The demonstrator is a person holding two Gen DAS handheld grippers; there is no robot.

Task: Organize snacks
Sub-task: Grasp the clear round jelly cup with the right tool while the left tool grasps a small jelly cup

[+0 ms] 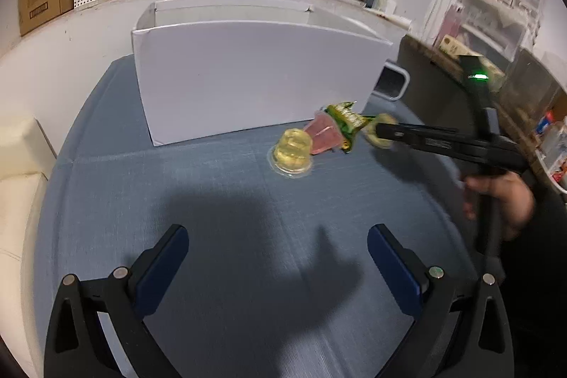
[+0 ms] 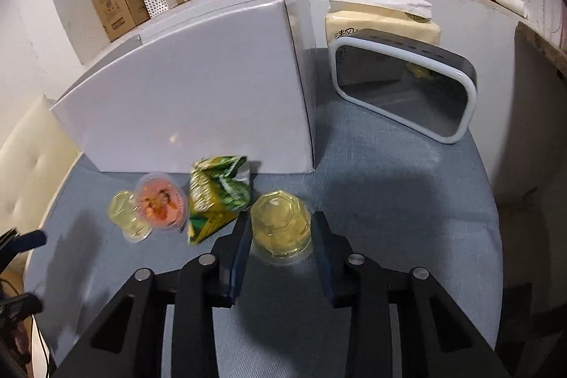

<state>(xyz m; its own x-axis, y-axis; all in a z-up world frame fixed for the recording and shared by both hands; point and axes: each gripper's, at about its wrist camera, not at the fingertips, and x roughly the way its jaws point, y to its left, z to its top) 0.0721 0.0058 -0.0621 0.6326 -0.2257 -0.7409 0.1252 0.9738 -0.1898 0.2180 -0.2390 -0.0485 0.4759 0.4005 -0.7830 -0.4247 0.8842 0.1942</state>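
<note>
- The right gripper (image 2: pixel 280 236) pinches a faceted, clear yellow jelly cup (image 2: pixel 280 224), inverted on its wide rim, between its dark blue pads (image 2: pixel 237 257).
- The left gripper (image 1: pixel 278 266) hovers over bare blue-grey woven cloth (image 1: pixel 212 201) with its fingers spread wide, holding nothing.
- Just beside the held cup lie a crinkled green foil packet (image 2: pixel 218 197), a pink jelly cup (image 2: pixel 161 202) and a second yellow cup (image 2: pixel 127 215), bunched together.
- A smooth white box (image 2: pixel 198 101) stands behind them; a rounded white-framed mirror (image 2: pixel 404 87) leans near the tabletop's far right edge.
</note>
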